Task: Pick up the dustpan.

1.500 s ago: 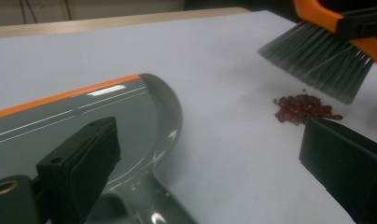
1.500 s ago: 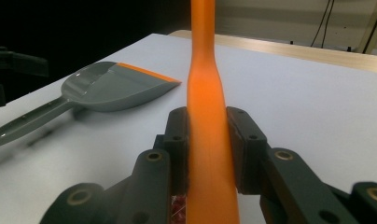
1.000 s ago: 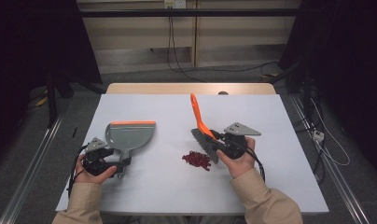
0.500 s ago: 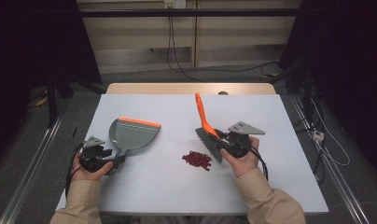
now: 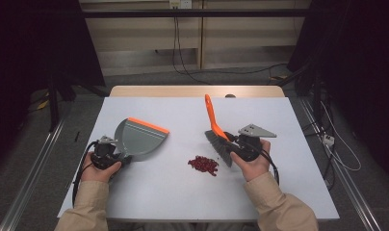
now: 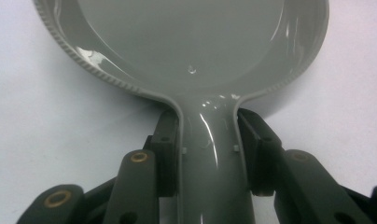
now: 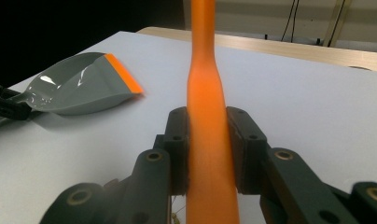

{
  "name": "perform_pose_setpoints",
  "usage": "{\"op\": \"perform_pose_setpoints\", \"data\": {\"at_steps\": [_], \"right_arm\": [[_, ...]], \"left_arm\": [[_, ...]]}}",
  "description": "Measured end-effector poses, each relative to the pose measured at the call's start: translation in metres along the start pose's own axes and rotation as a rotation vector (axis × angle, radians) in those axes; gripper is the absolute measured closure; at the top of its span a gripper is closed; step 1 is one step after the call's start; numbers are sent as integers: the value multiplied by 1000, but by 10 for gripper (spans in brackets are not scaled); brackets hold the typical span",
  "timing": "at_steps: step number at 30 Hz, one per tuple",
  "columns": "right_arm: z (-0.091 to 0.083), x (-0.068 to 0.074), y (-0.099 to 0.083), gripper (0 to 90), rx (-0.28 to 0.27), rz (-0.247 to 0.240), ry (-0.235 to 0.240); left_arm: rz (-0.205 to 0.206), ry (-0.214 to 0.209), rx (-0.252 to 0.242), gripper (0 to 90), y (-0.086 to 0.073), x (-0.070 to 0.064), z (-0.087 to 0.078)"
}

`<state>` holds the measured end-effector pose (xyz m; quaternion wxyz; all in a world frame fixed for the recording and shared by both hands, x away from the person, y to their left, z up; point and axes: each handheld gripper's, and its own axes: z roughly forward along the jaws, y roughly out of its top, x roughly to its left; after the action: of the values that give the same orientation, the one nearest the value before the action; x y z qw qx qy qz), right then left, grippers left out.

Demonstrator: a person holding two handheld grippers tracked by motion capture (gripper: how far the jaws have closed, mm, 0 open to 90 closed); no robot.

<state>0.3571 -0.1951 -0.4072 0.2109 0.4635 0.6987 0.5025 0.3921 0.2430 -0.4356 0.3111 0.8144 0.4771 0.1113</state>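
A grey dustpan (image 5: 137, 137) with an orange lip lies at the table's left, its mouth turned toward the right. My left gripper (image 5: 110, 153) is shut on its handle (image 6: 210, 154), a jaw on each side. My right gripper (image 5: 233, 142) is shut on the orange handle (image 7: 206, 112) of a hand brush (image 5: 216, 130). The brush's dark bristles (image 5: 220, 147) point down and left. A small pile of dark red bits (image 5: 203, 164) lies on the table just left of the bristles. The dustpan (image 7: 79, 84) also appears at the left in the right gripper view.
The white table top (image 5: 192, 192) ends in a wooden strip (image 5: 197, 91) at the far side. Cables run across the floor behind and to the right. A metal rail (image 5: 29, 183) lies on the floor at the left.
The dustpan has swung so its orange lip now faces right, toward the pile. The brush has shifted slightly right and its handle stands more upright.
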Motion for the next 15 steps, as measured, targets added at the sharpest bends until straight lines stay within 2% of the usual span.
{"op": "perform_pose_setpoints", "data": {"at_steps": [4, 7, 12, 15], "right_arm": [[0, -2, 0, 717, -3, 6, -4], [-1, -4, 0, 717, -5, 9, -6], [-1, -7, 0, 717, -1, 12, -11], [-2, -9, 1, 717, 0, 10, -17]], "left_arm": [[-14, -48, -14, 631, -1, 6, -7], [3, -52, -23, 632, -3, 6, -13], [44, -82, -48, 632, -2, 1, -28], [99, -107, -45, 632, -1, -4, -36]]}}
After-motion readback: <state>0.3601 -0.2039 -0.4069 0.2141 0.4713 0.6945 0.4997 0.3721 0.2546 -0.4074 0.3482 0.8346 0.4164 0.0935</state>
